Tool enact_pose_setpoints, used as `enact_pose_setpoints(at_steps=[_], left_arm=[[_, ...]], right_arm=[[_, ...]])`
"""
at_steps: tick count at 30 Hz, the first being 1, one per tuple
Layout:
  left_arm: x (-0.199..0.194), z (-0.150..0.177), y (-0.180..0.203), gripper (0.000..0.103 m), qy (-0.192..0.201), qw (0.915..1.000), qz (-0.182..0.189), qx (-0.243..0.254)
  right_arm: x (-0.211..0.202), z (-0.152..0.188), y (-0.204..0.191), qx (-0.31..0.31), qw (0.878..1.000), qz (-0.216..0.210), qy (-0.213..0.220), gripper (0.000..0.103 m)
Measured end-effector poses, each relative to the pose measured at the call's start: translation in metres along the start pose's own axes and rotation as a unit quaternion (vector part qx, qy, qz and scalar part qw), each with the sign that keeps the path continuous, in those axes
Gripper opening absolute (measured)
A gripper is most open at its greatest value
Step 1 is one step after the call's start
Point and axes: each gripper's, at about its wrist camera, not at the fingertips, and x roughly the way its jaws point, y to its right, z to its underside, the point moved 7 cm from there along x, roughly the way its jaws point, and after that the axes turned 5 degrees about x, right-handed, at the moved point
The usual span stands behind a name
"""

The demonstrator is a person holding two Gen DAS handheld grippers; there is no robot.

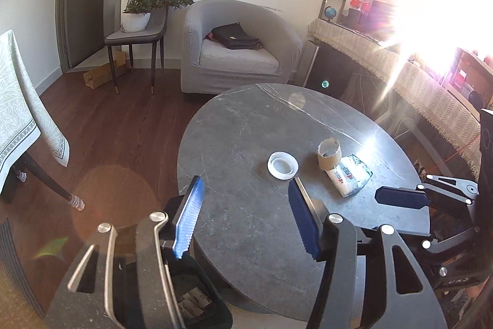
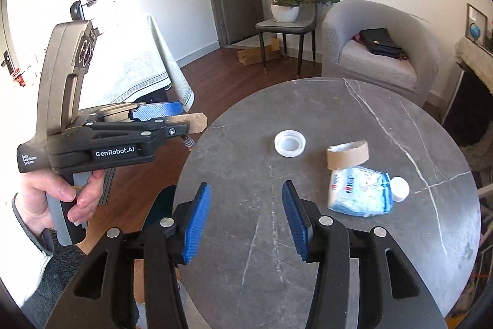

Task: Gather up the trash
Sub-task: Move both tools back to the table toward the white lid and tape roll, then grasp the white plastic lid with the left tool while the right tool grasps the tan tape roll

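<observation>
While both grippers hovered empty with fingers spread wide, the left gripper (image 1: 245, 216) and right gripper (image 2: 246, 219) faced the desk (image 2: 308, 252). At two o'clock, the tissue packet (image 2: 359, 195) lay flat, pointing right, touching an upright cardboard tube (image 2: 347, 154); the white lid (image 2: 289, 143) sat at twelve.

Left hand-held gripper (image 1: 243, 216) and right hand-held gripper (image 2: 246, 219) both gape, empty.

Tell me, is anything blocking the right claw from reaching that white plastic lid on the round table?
Nothing visible. The right gripper hangs open with only bare table between it and the white lid. The cardboard tube and wrapper sit off to the right.
</observation>
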Motion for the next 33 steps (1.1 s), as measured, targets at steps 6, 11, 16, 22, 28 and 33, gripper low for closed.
enact_pose_setpoints(at_steps=[6,11,16,22,28,33], left_arm=[[0.034,-0.001,0.027,0.067,-0.026,0.999,-0.005,0.036],[0.059,-0.001,0.044,0.067,-0.045,0.9973,-0.006,0.058],[0.076,-0.004,0.045,0.067,-0.057,0.9968,-0.01,0.056],[0.096,-0.008,0.046,0.065,-0.072,0.9964,-0.005,0.045],[0.112,-0.006,0.047,0.055,-0.084,0.9953,-0.011,0.047],[0.121,-0.004,0.046,0.048,-0.094,0.9944,-0.013,0.046]], right_arm=[[-0.007,-0.006,0.032,0.01,1.0,0.009,-0.001,0.055],[-0.003,-0.015,0.06,-0.014,0.999,0.033,-0.019,0.06],[0.01,-0.025,0.089,-0.023,0.998,0.042,-0.04,0.064],[0.027,-0.025,0.106,-0.028,0.997,0.032,-0.061,0.071],[0.034,-0.023,0.118,-0.019,0.997,0.028,-0.064,0.072],[0.039,-0.022,0.113,-0.026,0.997,0.021,-0.069,0.072]])
